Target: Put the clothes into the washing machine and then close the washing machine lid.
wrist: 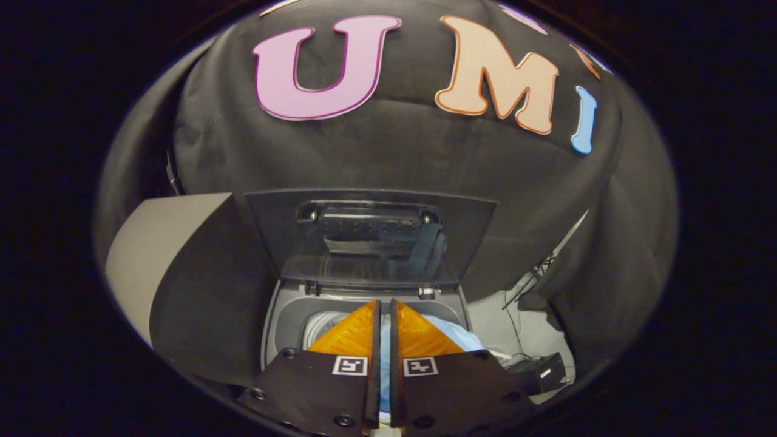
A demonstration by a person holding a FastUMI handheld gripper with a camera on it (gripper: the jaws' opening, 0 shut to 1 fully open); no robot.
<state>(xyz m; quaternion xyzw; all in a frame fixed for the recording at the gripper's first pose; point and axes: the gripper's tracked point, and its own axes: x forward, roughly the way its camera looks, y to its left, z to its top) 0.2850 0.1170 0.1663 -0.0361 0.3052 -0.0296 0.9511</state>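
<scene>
Gripper view: your gripper (383, 315) has its jaws nearly closed, pinching light blue clothes (452, 335) above the washing machine (276, 321) drum (lid (370, 237) upright behind). Release early and fabric may drape over the rim, blocking the lid.

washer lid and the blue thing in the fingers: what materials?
Washing machine lid: looks like dark tinted see-through plastic, glossy, with reflections and a moulded handle; glass not ruled out. Light blue cloth: soft woven fabric, matte, folds visible; a strip is pinched in the gripper, over the open tub.
</scene>
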